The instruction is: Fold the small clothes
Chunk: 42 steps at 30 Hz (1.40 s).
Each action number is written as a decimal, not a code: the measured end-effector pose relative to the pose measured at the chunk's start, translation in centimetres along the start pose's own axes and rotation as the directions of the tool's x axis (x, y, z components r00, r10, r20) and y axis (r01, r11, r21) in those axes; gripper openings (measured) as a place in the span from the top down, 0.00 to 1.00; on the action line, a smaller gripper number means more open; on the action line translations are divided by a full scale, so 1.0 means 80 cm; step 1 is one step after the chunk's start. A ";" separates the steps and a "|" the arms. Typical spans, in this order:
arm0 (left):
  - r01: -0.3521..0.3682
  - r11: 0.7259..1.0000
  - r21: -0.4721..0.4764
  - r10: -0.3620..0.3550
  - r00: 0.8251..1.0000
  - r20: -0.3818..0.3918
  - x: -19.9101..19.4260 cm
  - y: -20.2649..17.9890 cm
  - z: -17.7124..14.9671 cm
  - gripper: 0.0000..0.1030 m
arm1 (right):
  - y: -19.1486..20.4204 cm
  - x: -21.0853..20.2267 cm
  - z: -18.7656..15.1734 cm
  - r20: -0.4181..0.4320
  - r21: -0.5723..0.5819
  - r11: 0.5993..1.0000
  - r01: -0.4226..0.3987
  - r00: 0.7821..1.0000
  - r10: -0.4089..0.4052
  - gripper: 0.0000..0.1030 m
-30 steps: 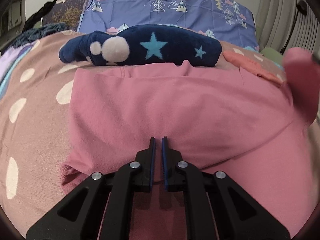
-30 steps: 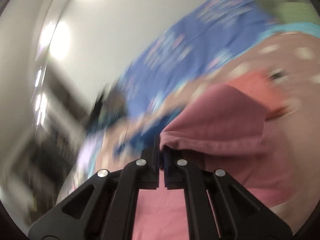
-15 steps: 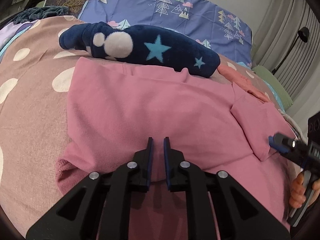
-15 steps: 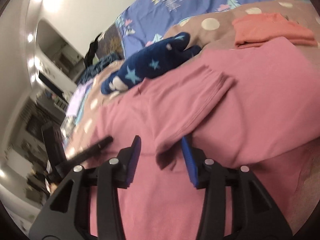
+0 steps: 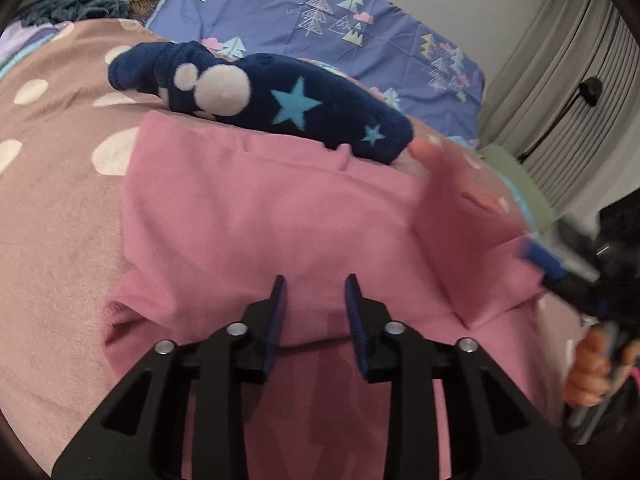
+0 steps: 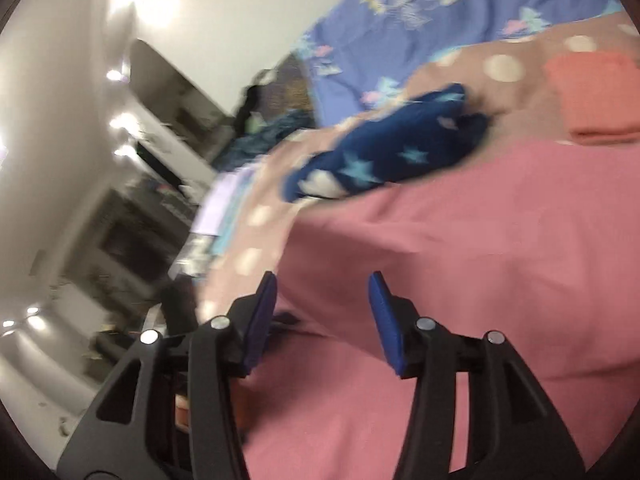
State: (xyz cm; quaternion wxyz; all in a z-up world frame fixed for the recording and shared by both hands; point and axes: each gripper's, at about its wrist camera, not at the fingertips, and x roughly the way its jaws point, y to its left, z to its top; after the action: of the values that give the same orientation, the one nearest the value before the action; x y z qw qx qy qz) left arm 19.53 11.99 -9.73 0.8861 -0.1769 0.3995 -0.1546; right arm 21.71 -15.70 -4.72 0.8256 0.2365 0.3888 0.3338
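Both tongs have just been opening since a second ago: the left tongs (image 5: 314,292), then pressed on the near fold of the pink shirt (image 5: 260,216), now stand spread with the fold edge between the pads but not pinched. The right tongs (image 6: 322,300), which then held up a sleeve, have let it go; it now lies folded in over the shirt's right part, and these tongs stand spread above the cloth with nothing gripped, though that view is blurred.

Lying flat on the bed (image 5: 52,208), the shirt spreads ahead of the left tongs with its long axis running left to right across them, its far edge toward the pillow (image 5: 320,28). A near edge is doubled back just under the left tongs.

Beyond the shirt, touching its far edge, lies a navy plush toy (image 5: 288,108) with stars, its length parallel to that edge. Right of the toy, farther off, sits a folded orange cloth (image 6: 592,96). In the left view the right tongs, blurred, show at the shirt's right edge, with the person's hand (image 5: 592,372) on the handle.
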 end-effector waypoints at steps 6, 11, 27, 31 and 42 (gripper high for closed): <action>0.114 0.993 -0.006 -0.115 0.993 -0.021 0.006 -0.030 0.001 0.54 | -0.042 -0.017 -0.039 -0.042 0.013 0.986 0.166 0.985 -0.166 0.52; 0.088 0.995 0.035 -0.086 0.994 -0.061 0.026 -0.056 0.003 0.45 | -0.078 -0.025 -0.064 -0.031 0.016 0.967 0.255 0.967 -0.254 0.57; -0.069 0.967 0.244 0.009 0.971 0.238 -0.078 -0.135 0.099 0.94 | -0.054 -0.082 -0.049 0.076 -0.106 0.978 0.180 0.982 -0.172 0.37; -0.174 0.953 0.248 0.106 0.959 0.264 -0.095 -0.099 0.100 0.94 | -0.070 -0.076 -0.056 0.060 -0.119 0.939 0.322 0.946 -0.317 0.33; -0.361 0.926 0.112 0.358 0.932 0.053 -0.023 0.042 0.027 0.70 | -0.079 -0.077 -0.069 0.018 -0.099 0.910 0.404 0.915 -0.404 0.33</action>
State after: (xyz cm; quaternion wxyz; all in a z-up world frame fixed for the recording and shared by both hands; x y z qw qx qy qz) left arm 20.45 16.14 -8.70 0.9145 -0.0497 0.4013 -0.0105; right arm 16.71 -23.69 -9.07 0.8869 0.1087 0.4133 0.1754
